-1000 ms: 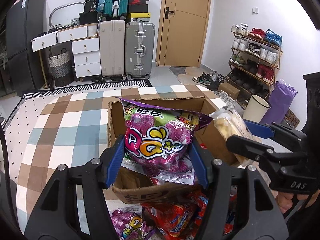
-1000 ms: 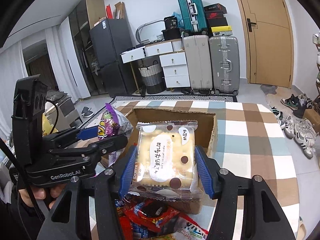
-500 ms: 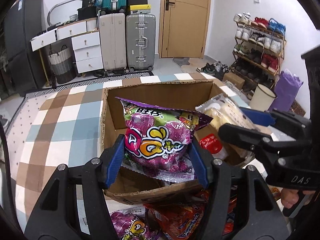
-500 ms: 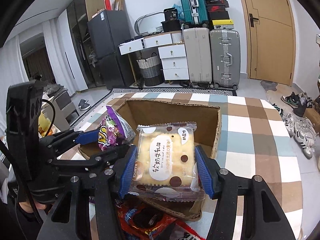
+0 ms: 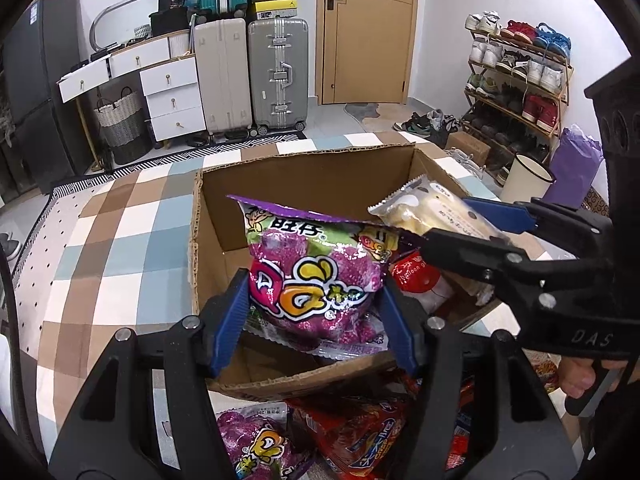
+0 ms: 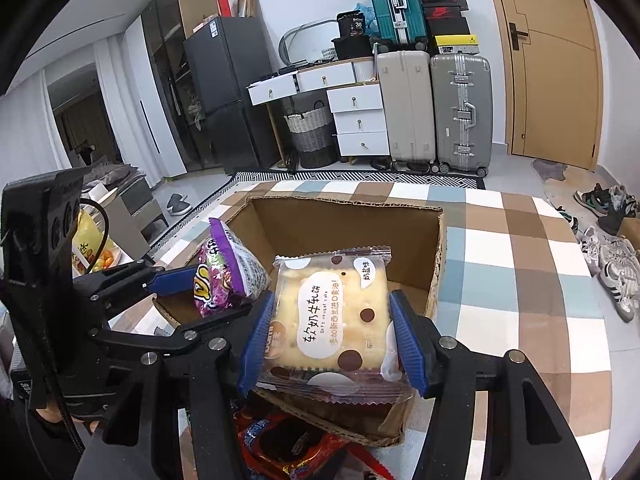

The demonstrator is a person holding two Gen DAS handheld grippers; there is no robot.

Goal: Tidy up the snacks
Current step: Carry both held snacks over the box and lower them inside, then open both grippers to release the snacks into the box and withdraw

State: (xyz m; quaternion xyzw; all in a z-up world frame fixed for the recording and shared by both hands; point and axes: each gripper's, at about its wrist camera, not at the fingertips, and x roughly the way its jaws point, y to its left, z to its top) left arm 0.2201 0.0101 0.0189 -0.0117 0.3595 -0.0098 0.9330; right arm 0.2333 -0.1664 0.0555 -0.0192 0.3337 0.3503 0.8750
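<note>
An open cardboard box (image 5: pixel 312 176) stands on a checked tablecloth (image 5: pixel 100 248); it also shows in the right wrist view (image 6: pixel 344 216). My left gripper (image 5: pixel 314 300) is shut on a purple candy bag (image 5: pixel 312 276) and holds it over the box's near side. My right gripper (image 6: pixel 332 320) is shut on a clear pack of nougat crackers (image 6: pixel 332 320) and holds it over the box's near right corner. The cracker pack (image 5: pixel 436 216) shows beside the purple bag in the left wrist view. The purple bag (image 6: pixel 224 272) shows at the left in the right wrist view. A red snack (image 5: pixel 416 276) lies inside the box.
Loose snack packs lie in front of the box: another purple bag (image 5: pixel 256 444) and red packs (image 5: pixel 360 432), (image 6: pixel 288 444). Suitcases (image 5: pixel 252 76), white drawers (image 5: pixel 168 96), a door (image 5: pixel 364 32) and a shoe rack (image 5: pixel 520 76) stand beyond the table.
Both grippers have moved forward and down toward the box with their packs. The box's inside now shows more fully, and the cracker pack sits closer to the purple bag.
</note>
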